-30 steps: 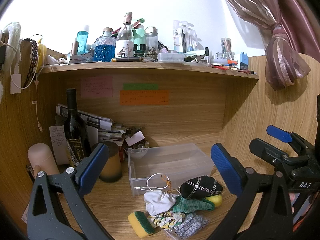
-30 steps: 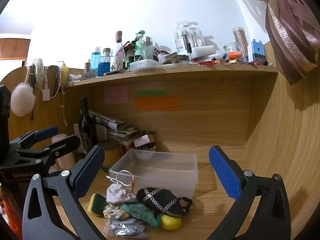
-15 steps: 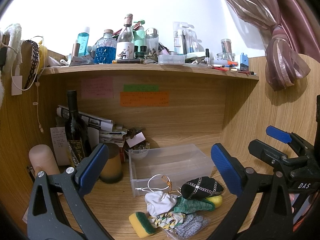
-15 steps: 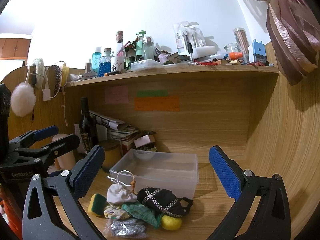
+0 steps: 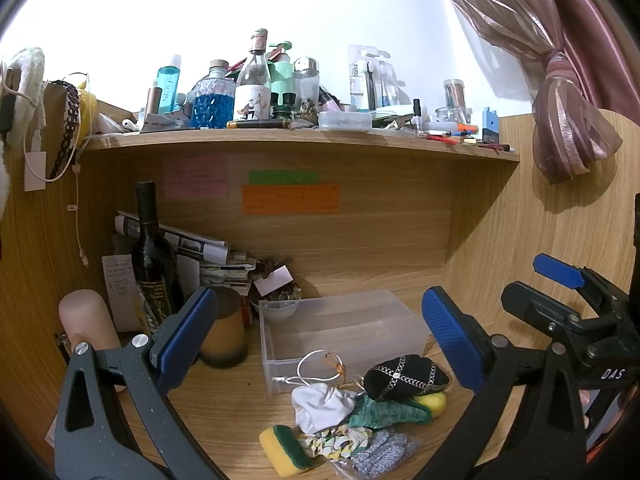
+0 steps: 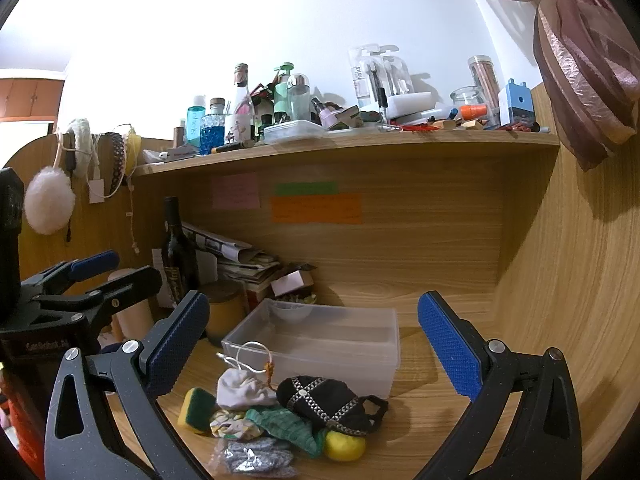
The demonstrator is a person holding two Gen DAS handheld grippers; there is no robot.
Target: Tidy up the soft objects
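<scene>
A pile of soft things lies on the wooden desk in front of a clear plastic bin (image 5: 340,328) (image 6: 320,336): a black cap with silver trim (image 5: 404,376) (image 6: 324,404), a white pouch with a cord (image 5: 324,404) (image 6: 240,390), a green knit cloth (image 5: 384,414) (image 6: 284,426), a yellow-green sponge (image 5: 286,450) (image 6: 194,410), a yellow ball (image 6: 344,446), and a silver bag (image 6: 252,458). My left gripper (image 5: 316,336) is open and empty above the pile. My right gripper (image 6: 316,340) is open and empty too, to the right of the left one.
A dark wine bottle (image 5: 152,256), a brown jar (image 5: 224,336), a pink cylinder (image 5: 86,322) and stacked papers crowd the back left. A shelf (image 5: 300,140) full of bottles hangs overhead. Wooden walls close in at left and right. A curtain (image 5: 572,116) hangs at right.
Both views have shifted very slightly; the pile and bin sit a touch lower. Both grippers stay open and nothing has been picked up.
</scene>
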